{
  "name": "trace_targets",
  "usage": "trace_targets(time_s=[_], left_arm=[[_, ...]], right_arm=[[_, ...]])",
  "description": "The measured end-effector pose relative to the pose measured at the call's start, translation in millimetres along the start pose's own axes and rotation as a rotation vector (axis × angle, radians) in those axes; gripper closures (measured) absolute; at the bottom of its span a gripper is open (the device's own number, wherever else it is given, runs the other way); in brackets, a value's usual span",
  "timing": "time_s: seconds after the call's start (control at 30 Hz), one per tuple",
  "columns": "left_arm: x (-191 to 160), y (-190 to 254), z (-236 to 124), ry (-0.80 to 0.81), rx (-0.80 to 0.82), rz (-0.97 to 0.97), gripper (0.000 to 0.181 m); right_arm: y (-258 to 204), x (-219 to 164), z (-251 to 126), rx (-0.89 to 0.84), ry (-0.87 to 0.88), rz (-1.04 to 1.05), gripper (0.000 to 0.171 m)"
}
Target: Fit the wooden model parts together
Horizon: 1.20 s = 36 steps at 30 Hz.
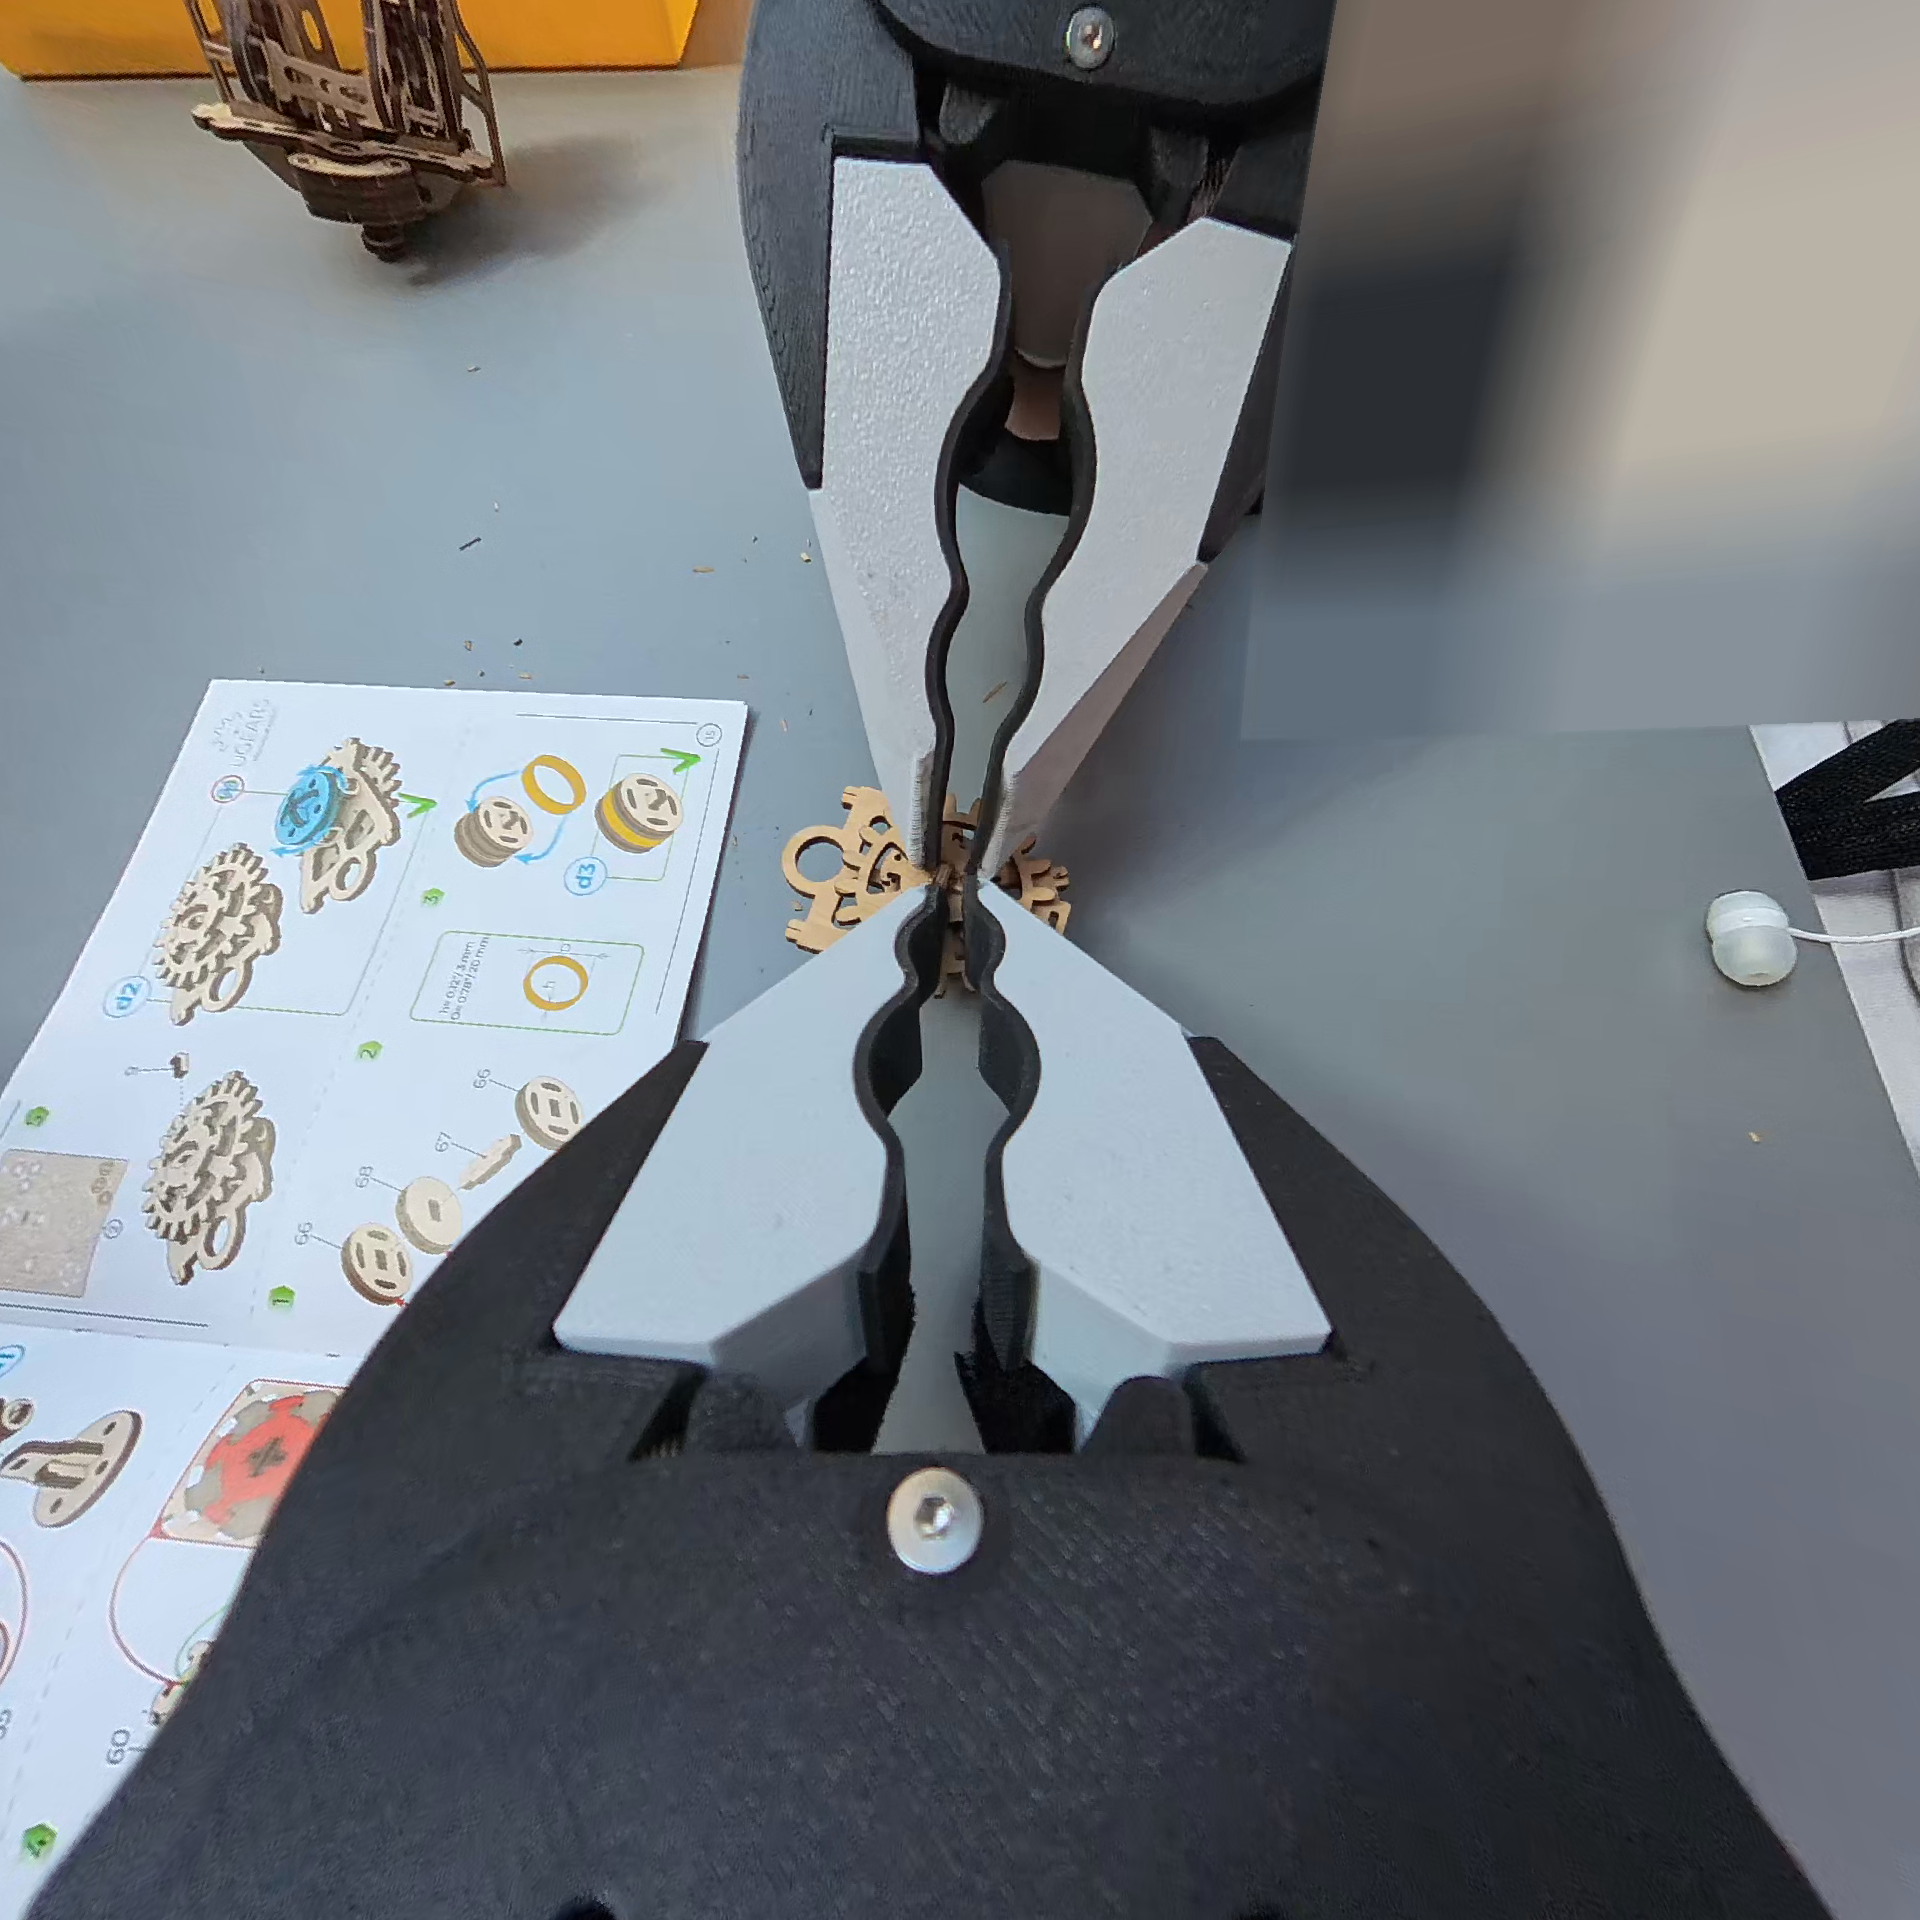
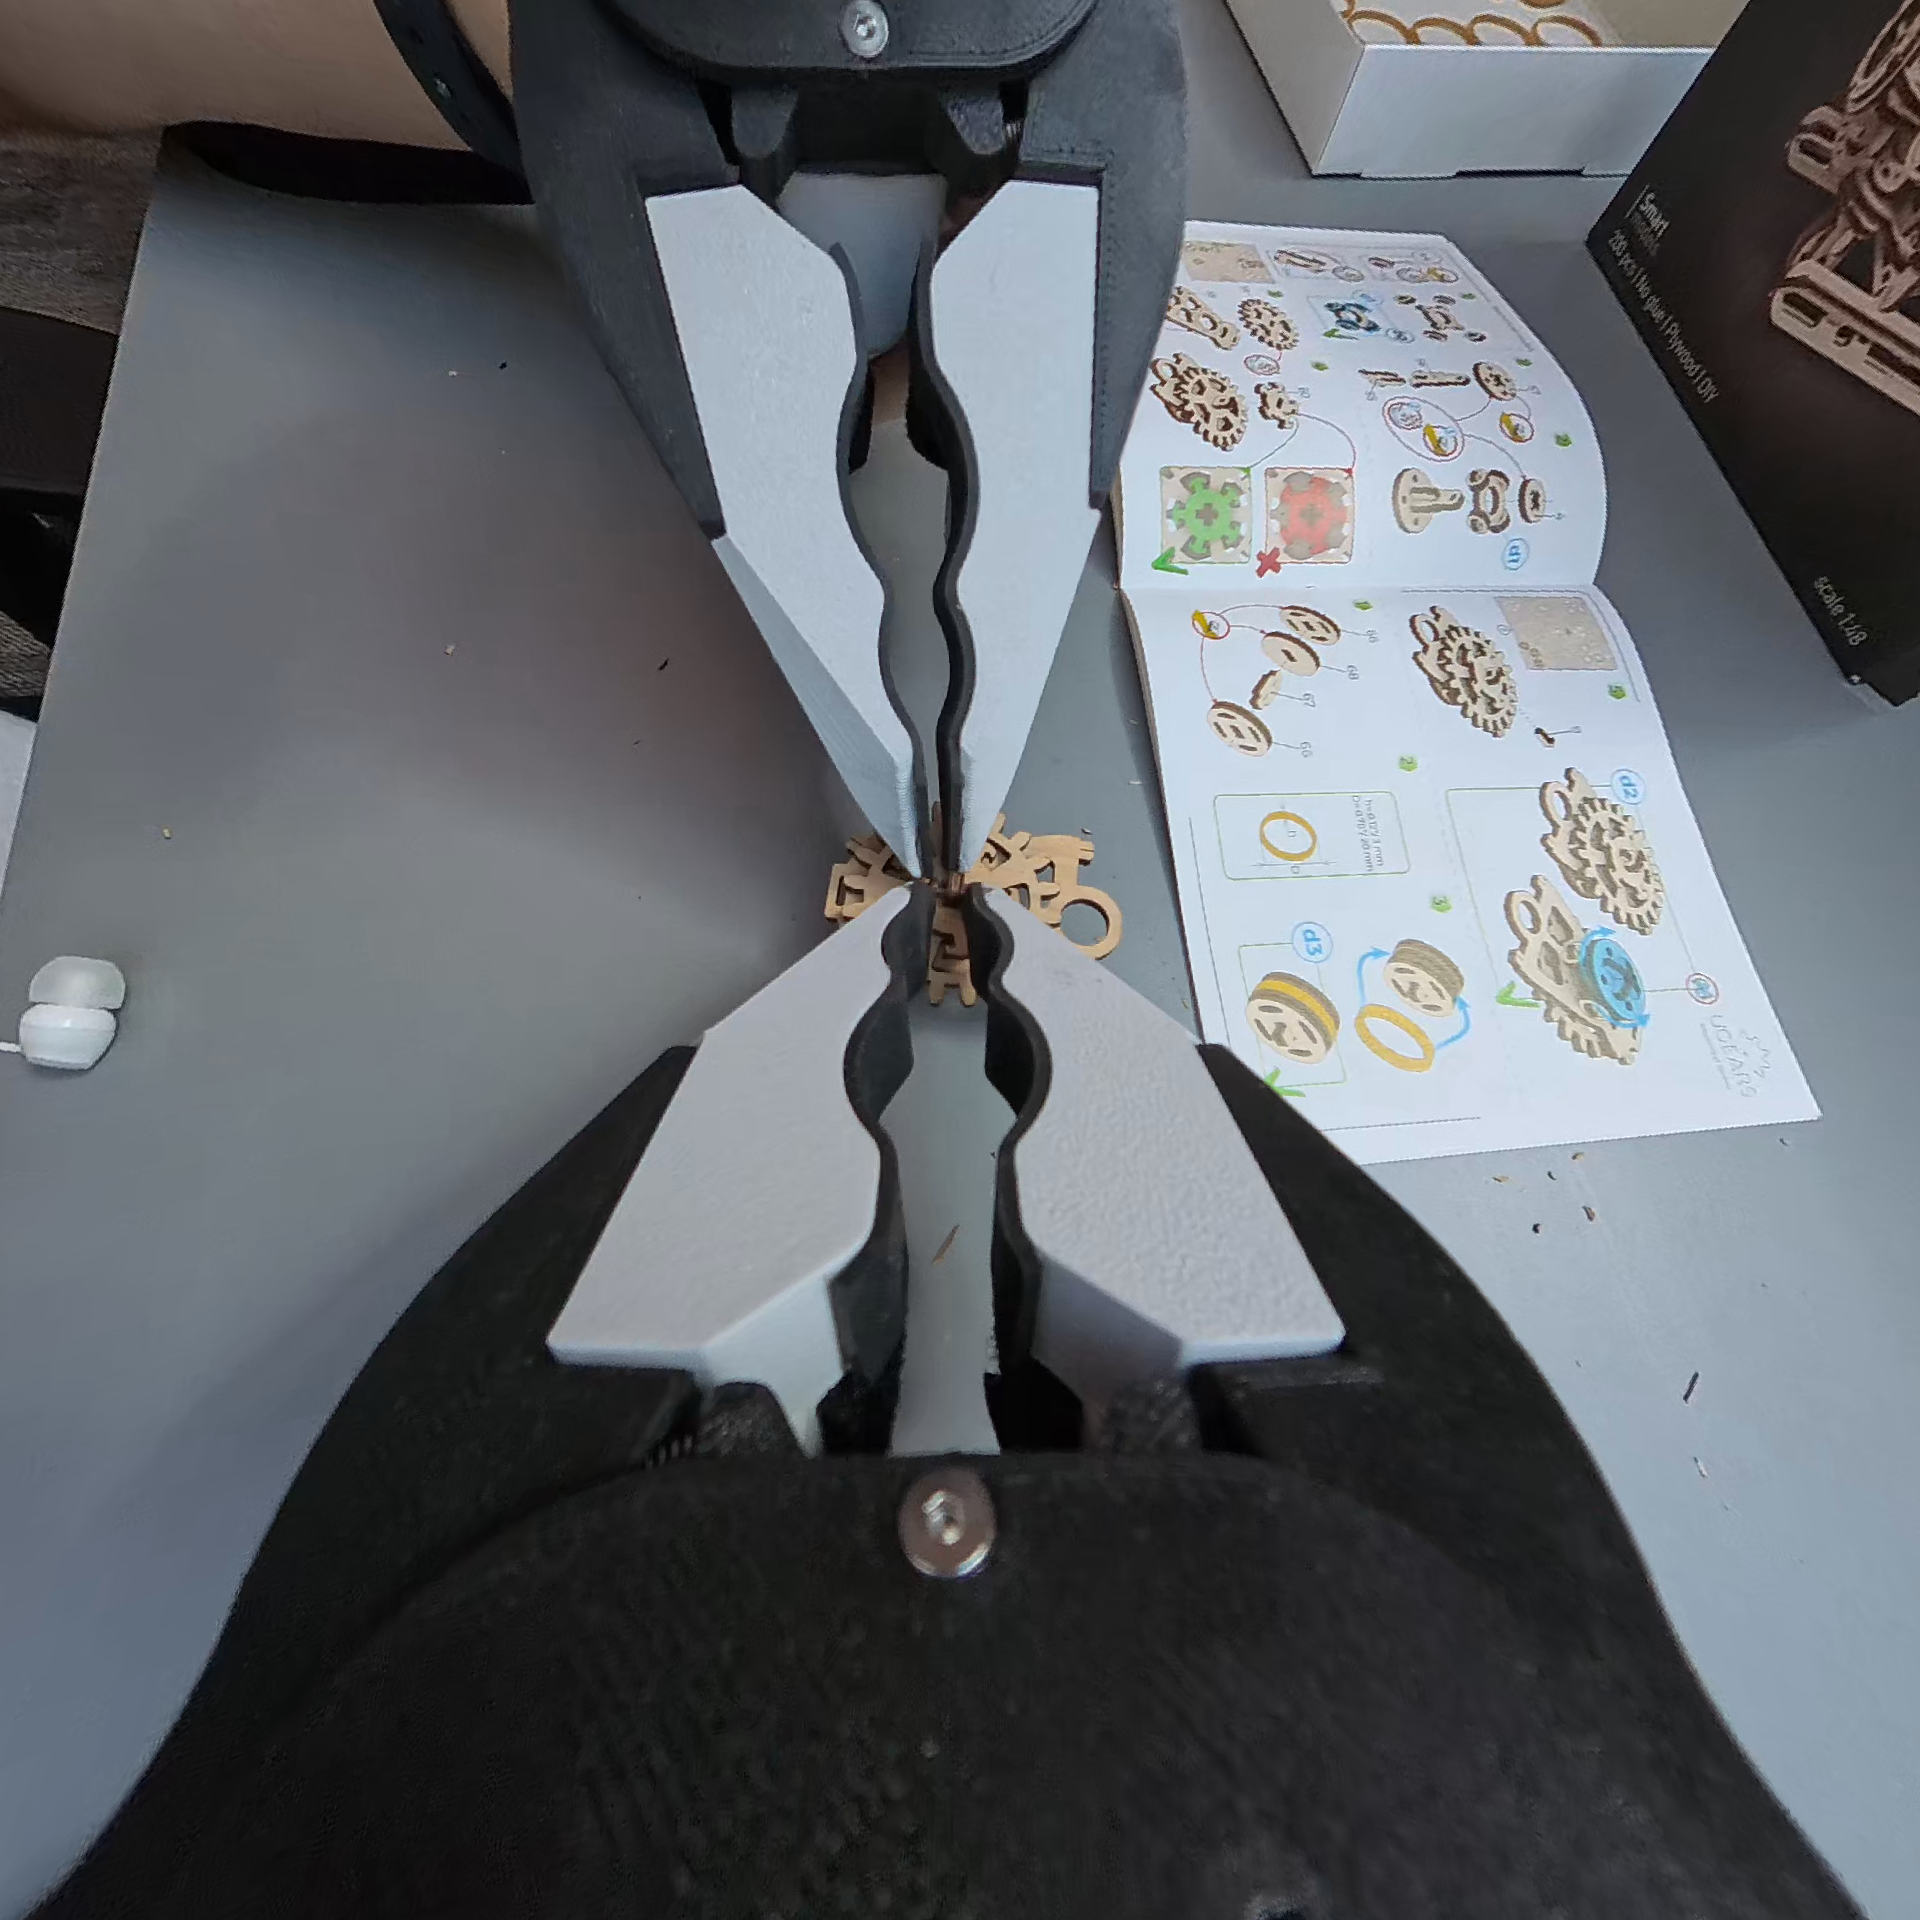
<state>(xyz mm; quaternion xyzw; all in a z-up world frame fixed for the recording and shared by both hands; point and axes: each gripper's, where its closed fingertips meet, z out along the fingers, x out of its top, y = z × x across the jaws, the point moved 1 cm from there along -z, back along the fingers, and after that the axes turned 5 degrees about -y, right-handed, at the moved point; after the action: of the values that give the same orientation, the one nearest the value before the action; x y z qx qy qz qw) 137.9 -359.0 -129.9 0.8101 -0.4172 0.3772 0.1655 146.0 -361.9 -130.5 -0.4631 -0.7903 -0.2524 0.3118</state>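
A flat, light wooden gear part (image 1: 842,883) lies on the grey table; it also shows in the right wrist view (image 2: 1049,883). My two grippers meet tip to tip over its centre. My left gripper (image 1: 948,902) comes from the near side in its own view and from the top in the right wrist view (image 2: 938,860). Its jaws are closed on a small wooden pin (image 1: 940,878) standing at the part's centre. My right gripper (image 2: 945,906), also seen in the left wrist view (image 1: 964,836), is shut on the gear part's middle. The fingers hide the part's centre.
An open instruction booklet (image 1: 416,935) lies beside the part, also in the right wrist view (image 2: 1455,727). A finished wooden model (image 1: 353,125) stands at the back. A white box of parts (image 2: 1455,94), a dark kit box (image 2: 1787,312) and a white cord stopper (image 2: 71,1013) lie around. Only a small space, under 4 cm, lies between the two pairs of fingers. From either gripper's tips it is about 30 cm to the finished wooden model (image 1: 353,125).
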Motion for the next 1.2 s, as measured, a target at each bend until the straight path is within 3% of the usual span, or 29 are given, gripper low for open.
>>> trace_targets(time_s=[0.5,0.9,1.2], left_arm=[[-0.2,0.2,0.5,-0.014,0.032,0.047,0.173],[1.1,0.9,1.9,-0.003,0.044,0.072,0.181],[1.1,5.3,1.7,-0.001,0.003,0.06,0.177]], right_arm=[[-0.8,-1.1,-0.2,0.041,0.014,0.003,0.165],[-1.7,-0.6,-0.6,0.039,0.017,-0.029,0.164],[-3.5,-0.6,-0.2,0.048,0.015,-0.039,0.164]])
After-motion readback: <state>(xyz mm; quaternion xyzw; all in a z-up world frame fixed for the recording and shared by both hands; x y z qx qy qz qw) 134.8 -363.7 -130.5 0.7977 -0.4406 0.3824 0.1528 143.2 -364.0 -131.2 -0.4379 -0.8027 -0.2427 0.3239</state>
